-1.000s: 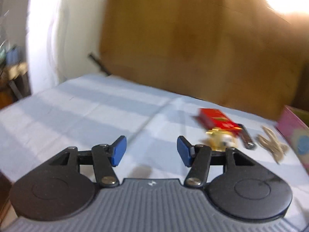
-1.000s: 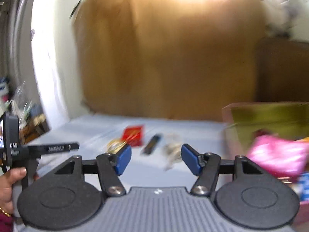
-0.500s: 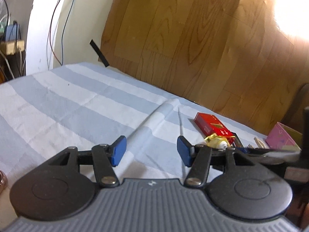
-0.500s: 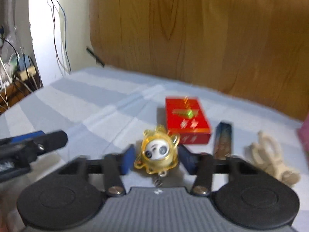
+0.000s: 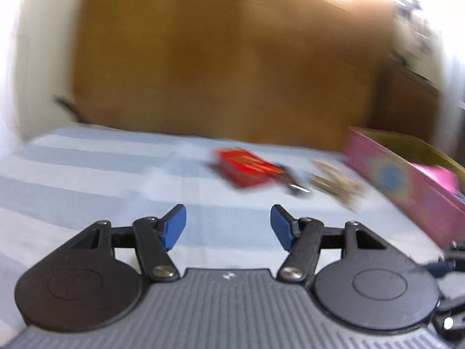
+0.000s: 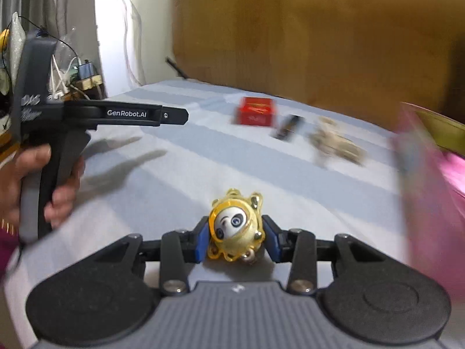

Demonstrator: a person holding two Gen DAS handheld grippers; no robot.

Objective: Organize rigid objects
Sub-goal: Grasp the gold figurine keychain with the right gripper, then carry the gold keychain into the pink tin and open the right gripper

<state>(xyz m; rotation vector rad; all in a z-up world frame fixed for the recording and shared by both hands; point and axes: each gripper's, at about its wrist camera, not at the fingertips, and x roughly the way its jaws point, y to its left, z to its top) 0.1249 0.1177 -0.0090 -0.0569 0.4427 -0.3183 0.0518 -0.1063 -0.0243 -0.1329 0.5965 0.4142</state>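
Note:
My right gripper (image 6: 236, 236) is shut on a gold panda-face charm (image 6: 234, 226) and holds it above the striped blue sheet (image 6: 261, 180). My left gripper (image 5: 228, 226) is open and empty over the sheet; it also shows at the left of the right wrist view (image 6: 162, 115), held by a hand. A red box (image 5: 247, 168) (image 6: 255, 111), a dark slim stick (image 5: 290, 180) (image 6: 286, 126) and a beige hair claw (image 5: 334, 183) (image 6: 337, 142) lie in a row on the sheet. A pink box (image 5: 407, 186) (image 6: 430, 174) stands open at the right.
A wooden headboard (image 5: 218, 67) rises behind the sheet. A white wall with cables and a cluttered shelf (image 6: 81, 72) is at the far left. The pink box holds a pink packet (image 5: 438, 174).
My right gripper closed on the gold panda charm, lifted it off the sheet and pulled back toward the pink box. My left gripper swung right, still open.

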